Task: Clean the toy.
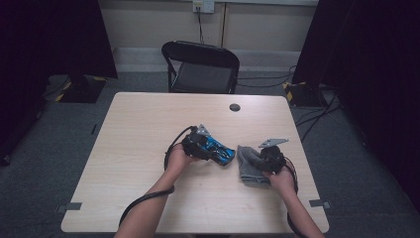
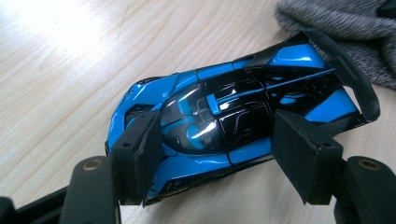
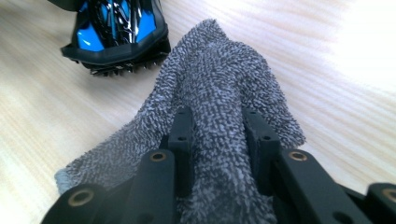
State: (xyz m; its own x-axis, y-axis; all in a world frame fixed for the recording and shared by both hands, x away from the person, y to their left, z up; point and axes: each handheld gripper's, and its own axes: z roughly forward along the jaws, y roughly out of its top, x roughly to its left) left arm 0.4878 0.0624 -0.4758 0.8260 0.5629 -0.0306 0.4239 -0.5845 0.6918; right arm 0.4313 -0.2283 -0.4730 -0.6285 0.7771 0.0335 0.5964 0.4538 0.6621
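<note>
High view: wooden table (image 1: 148,148), person's forearms entering from below, work at centre.
Left gripper (image 1: 198,144): jaws closed across the middle of the blue toy car (image 2: 224,121), pads pressing its flanks; the car lies on the table, rear wing toward the cloth.
Grey cloth (image 1: 250,166): just right of the car, one fold gathered up.
Right gripper (image 1: 271,157): jaws narrow, pinching that fold of cloth (image 3: 219,121).
Risk, car: glossy, sloped flanks; it may twist or squirt out if wiped hard.
Risk, cloth: loops may snag on the rear wing (image 2: 355,79); a thin pinch may slip.
</note>
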